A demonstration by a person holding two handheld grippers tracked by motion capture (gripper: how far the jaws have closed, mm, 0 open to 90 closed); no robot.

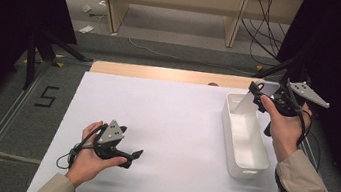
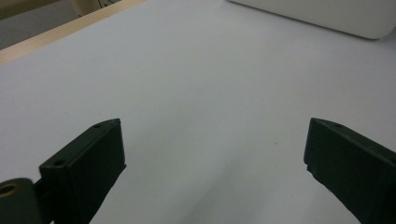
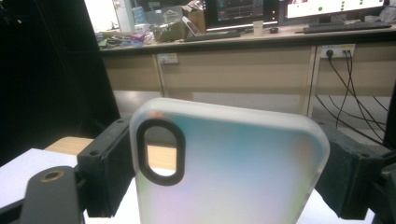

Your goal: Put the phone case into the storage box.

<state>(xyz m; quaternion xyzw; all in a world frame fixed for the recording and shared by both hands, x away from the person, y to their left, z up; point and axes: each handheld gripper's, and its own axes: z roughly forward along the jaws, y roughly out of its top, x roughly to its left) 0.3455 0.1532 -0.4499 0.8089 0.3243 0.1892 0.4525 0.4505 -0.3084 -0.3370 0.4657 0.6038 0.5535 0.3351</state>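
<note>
Your right gripper [image 1: 259, 96] is clamped across the width of the phone case [image 3: 229, 172], held above the far end of the white bin [image 1: 241, 167] at the surface's right edge (long axis slanting down into it). Left gripper [image 2: 215, 163] idles wide open, holding nothing, near the front-left corner.

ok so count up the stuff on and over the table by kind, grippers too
phone case: 1, frosted, clamped in the right gripper over the bin's far end
bin: 1, white, on the table's right side
grippers: 2, the left gripper open and low over the sheet
total: 4
</note>
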